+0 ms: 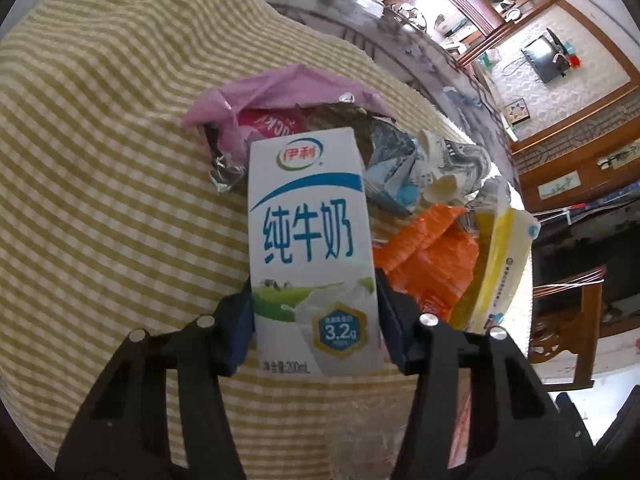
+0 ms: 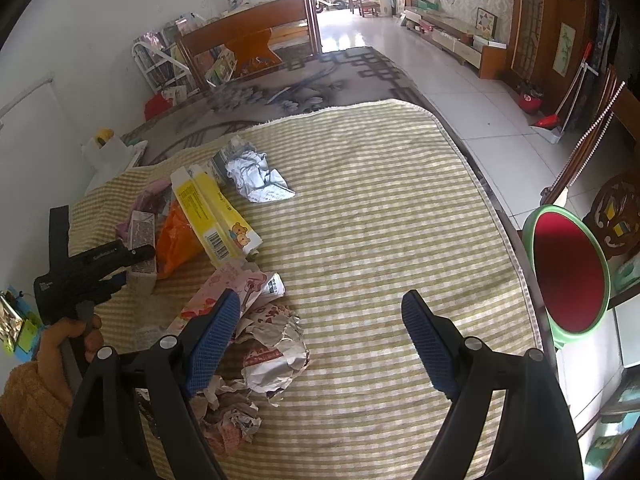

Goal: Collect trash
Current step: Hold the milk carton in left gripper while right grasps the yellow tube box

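My left gripper (image 1: pixel 314 312) is shut on a white and blue milk carton (image 1: pixel 308 240), its blue pads pressed on both sides of the carton's lower half. It also shows from the side in the right wrist view (image 2: pixel 132 258), holding the carton (image 2: pixel 143 240). Behind the carton lie a pink bag (image 1: pixel 280 92), crumpled blue-white paper (image 1: pixel 396 168), an orange wrapper (image 1: pixel 428 256) and a yellow box (image 1: pixel 500 264). My right gripper (image 2: pixel 322 320) is open and empty above the checked tablecloth (image 2: pixel 380 220), beside crumpled wrappers (image 2: pixel 272 344). A green bin with a red liner (image 2: pixel 568 272) stands off the table's right edge.
More trash lies on the cloth in the right wrist view: a yellow box (image 2: pixel 216 216), an orange wrapper (image 2: pixel 176 244), crumpled silver paper (image 2: pixel 256 176) and pink paper (image 2: pixel 224 292). A wooden bench (image 2: pixel 248 44) and a rug (image 2: pixel 304 80) lie beyond the table.
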Demonstrator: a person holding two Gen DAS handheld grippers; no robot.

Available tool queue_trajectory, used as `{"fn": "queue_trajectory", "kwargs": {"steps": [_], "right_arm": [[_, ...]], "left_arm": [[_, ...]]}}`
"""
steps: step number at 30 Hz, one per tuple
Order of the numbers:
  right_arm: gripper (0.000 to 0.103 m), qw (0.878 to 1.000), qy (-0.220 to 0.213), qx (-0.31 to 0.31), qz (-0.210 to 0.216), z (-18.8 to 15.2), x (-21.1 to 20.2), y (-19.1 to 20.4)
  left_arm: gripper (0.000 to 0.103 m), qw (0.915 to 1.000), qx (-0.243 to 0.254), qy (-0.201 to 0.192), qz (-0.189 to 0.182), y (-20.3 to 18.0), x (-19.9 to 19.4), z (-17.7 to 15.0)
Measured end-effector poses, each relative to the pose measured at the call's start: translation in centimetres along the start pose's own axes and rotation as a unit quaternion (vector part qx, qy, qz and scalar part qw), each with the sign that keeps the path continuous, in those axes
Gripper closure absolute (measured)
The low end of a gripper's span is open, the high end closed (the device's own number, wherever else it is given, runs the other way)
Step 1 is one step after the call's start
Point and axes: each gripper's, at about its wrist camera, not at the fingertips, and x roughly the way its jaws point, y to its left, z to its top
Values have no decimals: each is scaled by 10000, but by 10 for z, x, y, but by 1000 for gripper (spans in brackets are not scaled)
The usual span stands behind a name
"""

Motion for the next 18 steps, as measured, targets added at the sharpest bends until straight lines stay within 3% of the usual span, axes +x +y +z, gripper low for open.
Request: {"fn": "queue_trajectory", "kwargs": {"steps": [10, 18], "right_arm": [[23, 9959, 40, -887, 186, 36, 40, 41], [23, 9879, 338, -1500, 226, 64, 102, 79]], "left_arm": [[52, 9959, 572, -621, 315, -11, -61, -31], [52, 9942, 733, -703, 347, -21, -76, -48]]}}
